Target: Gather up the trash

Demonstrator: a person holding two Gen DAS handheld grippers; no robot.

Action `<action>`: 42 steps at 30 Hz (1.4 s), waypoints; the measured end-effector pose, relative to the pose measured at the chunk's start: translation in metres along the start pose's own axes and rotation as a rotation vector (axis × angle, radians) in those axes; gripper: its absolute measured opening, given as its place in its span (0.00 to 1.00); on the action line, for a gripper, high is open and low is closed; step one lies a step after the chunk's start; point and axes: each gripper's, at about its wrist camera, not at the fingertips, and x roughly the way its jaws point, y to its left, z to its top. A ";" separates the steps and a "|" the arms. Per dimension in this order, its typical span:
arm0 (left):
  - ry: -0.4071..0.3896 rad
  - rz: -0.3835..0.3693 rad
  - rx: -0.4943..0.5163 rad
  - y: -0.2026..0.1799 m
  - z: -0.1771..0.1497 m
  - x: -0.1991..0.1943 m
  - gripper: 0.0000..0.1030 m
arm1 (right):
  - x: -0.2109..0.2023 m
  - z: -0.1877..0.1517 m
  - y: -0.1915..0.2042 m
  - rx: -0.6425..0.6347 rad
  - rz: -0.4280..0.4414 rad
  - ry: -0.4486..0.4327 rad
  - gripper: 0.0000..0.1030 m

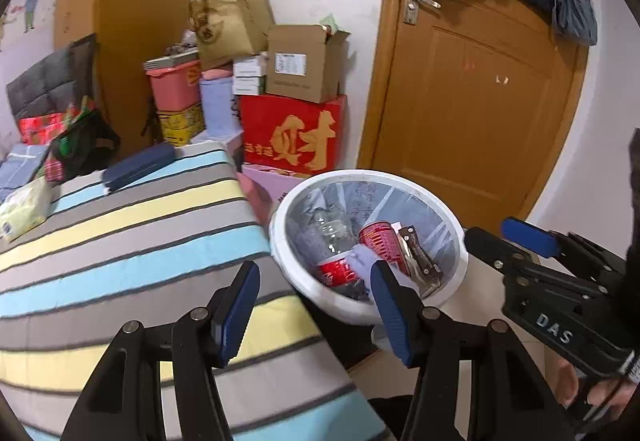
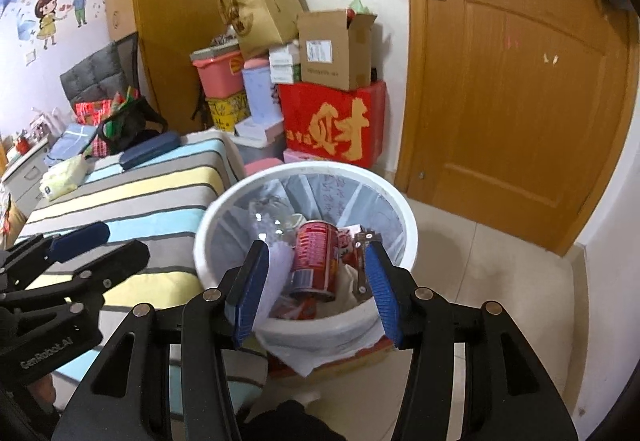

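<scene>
A white trash bin (image 2: 404, 217), lined with a clear plastic bag, is seen standing on the tiled floor (image 2: 500, 269) just beside the foot of a bed covered with a striped blanket (image 1: 120, 233). Inside the bin a red can (image 2: 316, 261) is seen lying tilted on the other trash, with a clear plastic bottle (image 1: 332, 233) bearing a red label beside it and a dark brown wrapper (image 1: 420, 253) against the can's other side. A piece of white tissue (image 2: 280, 261) is seen near the bin's near wall, close to the inner pad of the right tool (image 2: 314, 289); whether it touches that pad cannot be told. The right tool is held above the bin with its blue pads spread apart and nothing pressed between them, the can being framed in the gap below. The left tool (image 1: 316, 313) is held over the edge of the bed and the bin's near rim, its jaws likewise released and grasping nothing. Each tool is seen in the other's view, at the side. On the bed a dark blue case (image 1: 140, 165) and a pale yellow packet (image 1: 24, 209) are laid near the far end. Behind the bin, stacked boxes are seen against the wall, among them a red box with a gold character (image 2: 332, 125), and a wooden door (image 2: 520, 81) is shut to the right.
</scene>
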 end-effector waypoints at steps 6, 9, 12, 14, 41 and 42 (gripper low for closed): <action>-0.038 0.037 -0.022 0.000 -0.019 -0.034 0.56 | -0.025 -0.014 0.014 -0.027 0.008 -0.056 0.50; -0.052 0.049 -0.032 0.000 -0.033 -0.051 0.56 | -0.035 -0.021 0.019 -0.027 0.023 -0.080 0.50; -0.063 0.077 -0.018 -0.001 -0.047 -0.066 0.56 | -0.045 -0.028 0.022 -0.018 0.042 -0.099 0.50; -0.087 0.095 -0.021 -0.002 -0.056 -0.076 0.56 | -0.050 -0.031 0.025 -0.021 0.044 -0.119 0.50; -0.128 0.158 -0.069 0.000 -0.095 -0.108 0.56 | -0.063 -0.064 0.042 -0.020 0.068 -0.145 0.50; -0.127 0.157 -0.070 0.000 -0.095 -0.108 0.56 | -0.064 -0.064 0.043 -0.021 0.070 -0.145 0.50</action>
